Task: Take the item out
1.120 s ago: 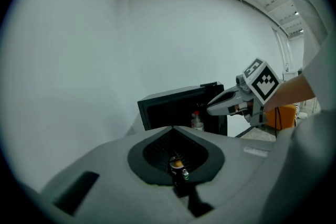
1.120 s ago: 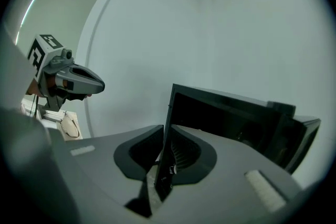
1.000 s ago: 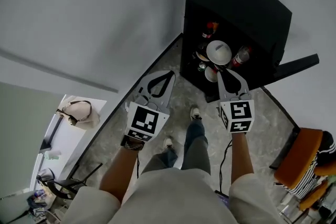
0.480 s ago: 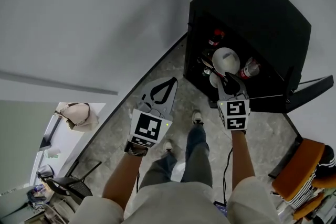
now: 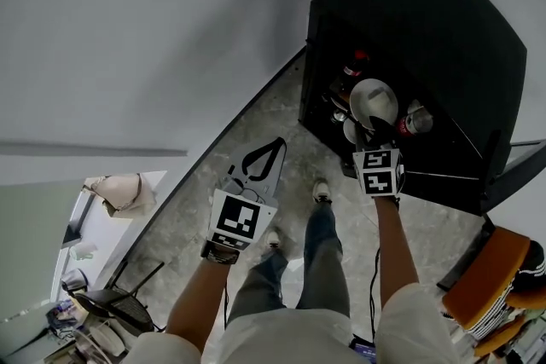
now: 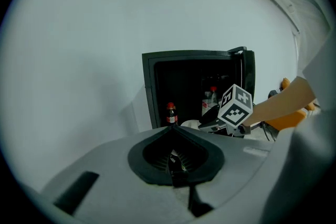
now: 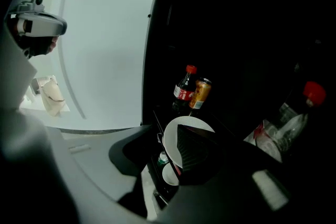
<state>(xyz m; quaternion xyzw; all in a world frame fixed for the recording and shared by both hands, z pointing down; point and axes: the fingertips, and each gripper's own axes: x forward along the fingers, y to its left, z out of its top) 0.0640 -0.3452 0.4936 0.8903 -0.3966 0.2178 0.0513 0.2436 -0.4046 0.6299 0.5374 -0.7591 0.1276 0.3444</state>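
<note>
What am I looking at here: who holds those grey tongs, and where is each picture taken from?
No robot: a person holds a two-jaw gripper in each hand. The head view looks down from a camera on their head; each gripper view looks along that gripper's own jaws. The left gripper is shut and empty, above the stone floor. The right gripper reaches toward an open black cabinet that holds a cola bottle, a can and a white plate. Its jaws have just been opening; they point at the plate and grip nothing.

The cabinet (image 5: 426, 21) looks matt black, the plate (image 5: 372, 101) glossy white, the floor (image 5: 256, 141) speckled polished stone.
</note>
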